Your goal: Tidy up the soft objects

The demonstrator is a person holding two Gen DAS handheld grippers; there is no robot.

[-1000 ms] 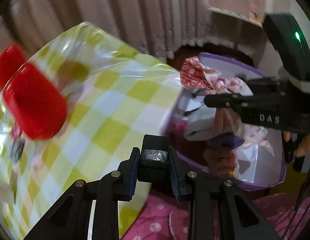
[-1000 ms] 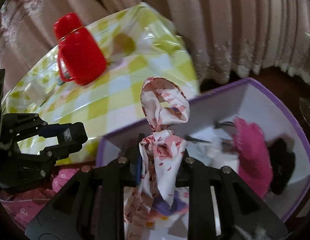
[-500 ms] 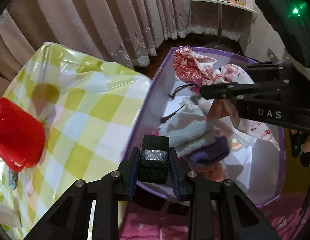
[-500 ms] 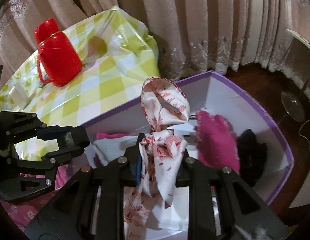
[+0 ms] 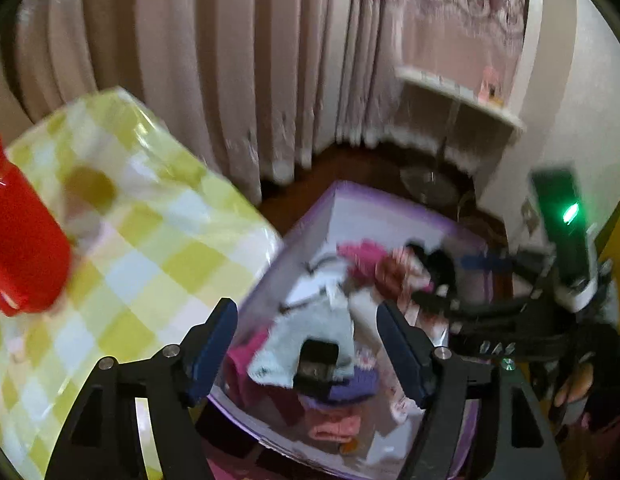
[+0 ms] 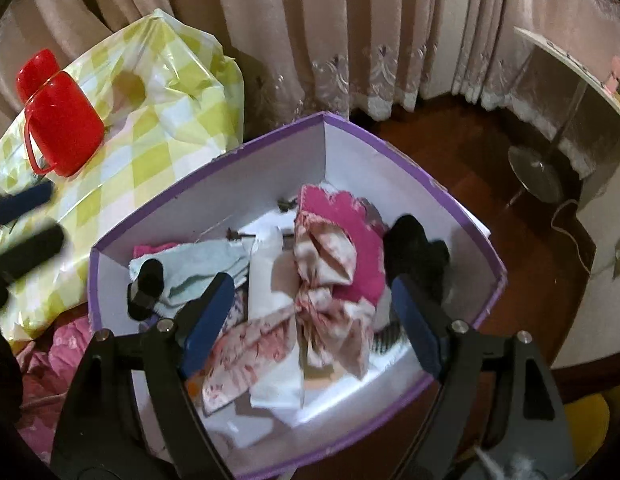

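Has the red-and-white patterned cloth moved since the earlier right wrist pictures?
Yes. The patterned cloth has dropped from the right gripper, whose jaws have just been opening, into the purple box.

A surface (image 6: 158, 148) covered in glossy yellow-and-white checked cloth carries a red mug (image 6: 66, 124) (handle toward the viewer). Beside it, a purple-rimmed box (image 6: 270, 140) sits over dark wooden floor (image 6: 462, 152).
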